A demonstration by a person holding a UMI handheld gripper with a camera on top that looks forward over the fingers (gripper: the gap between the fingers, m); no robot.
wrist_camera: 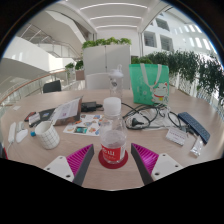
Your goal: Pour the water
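A clear plastic bottle [113,143] with a red label and a white cap stands upright on the wooden table [100,140]. It is between my gripper's [113,158] two fingers, with a gap at each side. The gripper is open and its magenta pads [80,158] flank the bottle's base. Beyond the bottle, a clear plastic cup [112,106] stands upright further along the table.
A white mug [47,137] lies left of the fingers, with cards and a box [66,110] behind it. Cables [146,118] and a dark flat device [193,126] lie to the right. A green bag [152,82] stands at the back.
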